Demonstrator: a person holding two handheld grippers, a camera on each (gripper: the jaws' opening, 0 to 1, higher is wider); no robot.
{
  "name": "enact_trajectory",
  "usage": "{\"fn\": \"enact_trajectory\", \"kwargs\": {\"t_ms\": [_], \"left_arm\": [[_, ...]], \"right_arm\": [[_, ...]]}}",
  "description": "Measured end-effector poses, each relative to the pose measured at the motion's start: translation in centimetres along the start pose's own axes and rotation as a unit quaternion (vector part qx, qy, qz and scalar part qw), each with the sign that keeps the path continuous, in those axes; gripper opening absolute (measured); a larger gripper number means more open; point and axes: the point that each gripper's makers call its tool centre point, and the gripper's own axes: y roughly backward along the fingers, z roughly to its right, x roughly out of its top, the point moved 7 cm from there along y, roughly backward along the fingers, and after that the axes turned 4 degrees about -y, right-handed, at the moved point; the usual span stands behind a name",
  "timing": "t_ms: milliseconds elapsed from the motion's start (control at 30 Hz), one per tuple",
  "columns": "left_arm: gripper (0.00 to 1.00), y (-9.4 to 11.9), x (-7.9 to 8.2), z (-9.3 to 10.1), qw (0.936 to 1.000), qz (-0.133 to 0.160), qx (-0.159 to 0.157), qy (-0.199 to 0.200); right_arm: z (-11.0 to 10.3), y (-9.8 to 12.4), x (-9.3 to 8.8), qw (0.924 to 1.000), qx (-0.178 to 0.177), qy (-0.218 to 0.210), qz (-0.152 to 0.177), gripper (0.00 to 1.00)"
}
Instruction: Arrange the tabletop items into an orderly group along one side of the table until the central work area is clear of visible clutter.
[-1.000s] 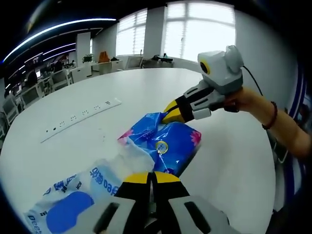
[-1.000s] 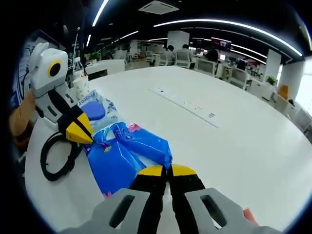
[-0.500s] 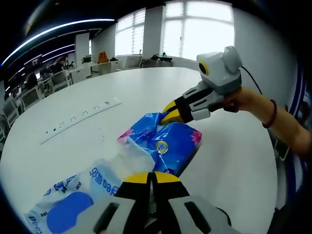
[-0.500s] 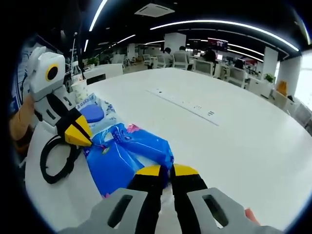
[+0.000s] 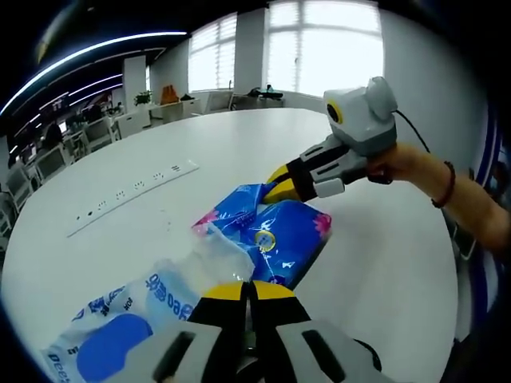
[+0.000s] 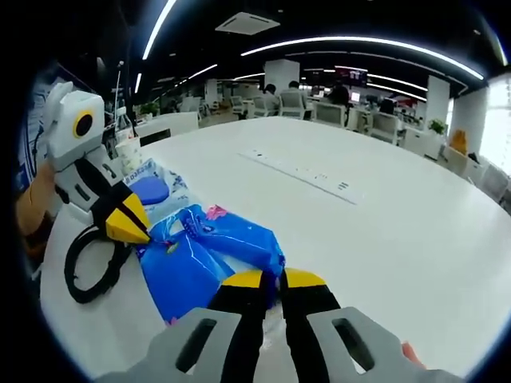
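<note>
Left gripper view: my left hand-held gripper [image 5: 243, 291] has its jaws pressed together at the near edge of the blue pack [image 5: 275, 231], though I cannot tell whether they pinch it. Beside it lies the wipes pack [image 5: 120, 327], white with a blue lid. Across the blue pack, my right hand-held gripper [image 5: 279, 185] has its closed tips on the far edge. Beyond, a power strip [image 5: 132, 195] lies on the white tabletop [image 5: 239, 144].

Right gripper view adds a black cable loop [image 6: 92, 267] left of the blue pack [image 6: 207, 255], under my left hand-held gripper [image 6: 128, 225].
</note>
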Motion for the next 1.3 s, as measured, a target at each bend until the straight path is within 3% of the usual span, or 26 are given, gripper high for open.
{"fn": "enact_trajectory", "kwargs": {"t_ms": [567, 733, 1300], "left_arm": [[0.09, 0.0, 0.0, 0.1, 0.9999, 0.003, -0.005, -0.014], [0.11, 0.0, -0.1, -0.3, 0.9998, 0.002, -0.002, -0.017], [0.14, 0.1, 0.0, 0.1, 0.9997, 0.004, -0.004, -0.025]], "right_arm": [[0.4, 0.1, -0.4, 0.9992, -0.014, -0.021, 0.032, 0.12], [0.6, 0.3, -0.7, 0.9973, -0.016, -0.058, 0.042, 0.14], [1.2, 1.0, -0.5, 0.9958, -0.029, -0.070, 0.051, 0.25]]}}
